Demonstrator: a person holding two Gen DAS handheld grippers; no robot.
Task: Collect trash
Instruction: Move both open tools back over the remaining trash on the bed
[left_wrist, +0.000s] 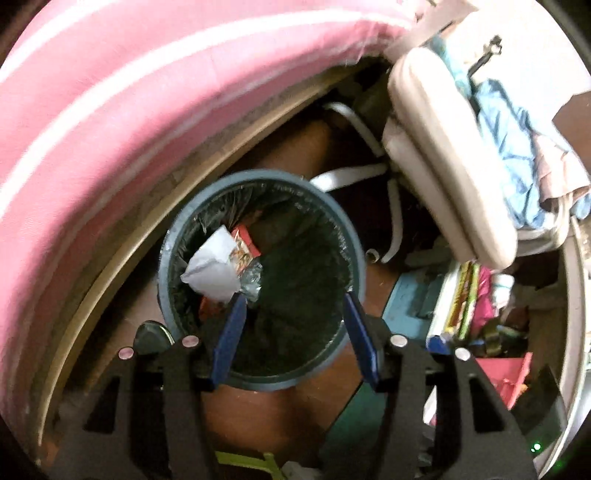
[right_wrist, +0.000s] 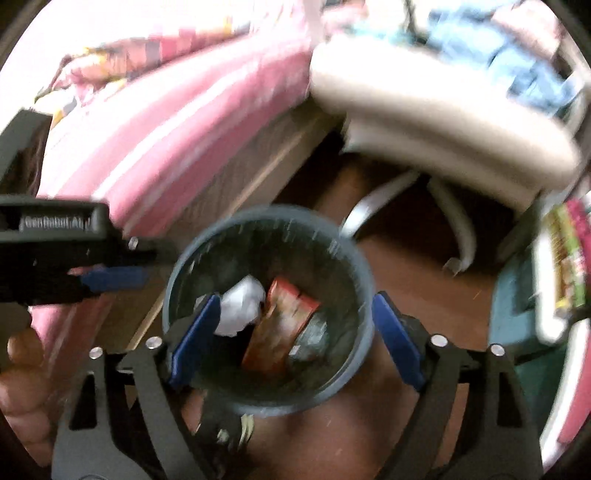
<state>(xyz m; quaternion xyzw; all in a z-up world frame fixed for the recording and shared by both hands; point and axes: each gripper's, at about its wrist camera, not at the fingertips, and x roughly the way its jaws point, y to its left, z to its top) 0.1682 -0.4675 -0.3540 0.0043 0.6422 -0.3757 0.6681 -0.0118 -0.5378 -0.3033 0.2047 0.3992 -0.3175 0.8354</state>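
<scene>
Beside pink bedding (left_wrist: 110, 122), both hand-held grippers, left (left_wrist: 293, 295) and right (right_wrist: 295, 306), tilt steeply down, jaws open, over the bin (left_wrist: 258, 184).

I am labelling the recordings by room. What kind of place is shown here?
Probably a bedroom: a bed with a pink striped cover, a lined trash bin on the floor beside it, and a padded chair piled with clothes.

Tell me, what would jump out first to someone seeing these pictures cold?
Probably the round grey bin on the brown floor, dead centre, with crumpled white paper and a red wrapper inside it. Behind it runs a big pink striped mattress, with a beige chair to the right. Two blue-tipped grippers, the left and the right, hang open above the bin.
</scene>
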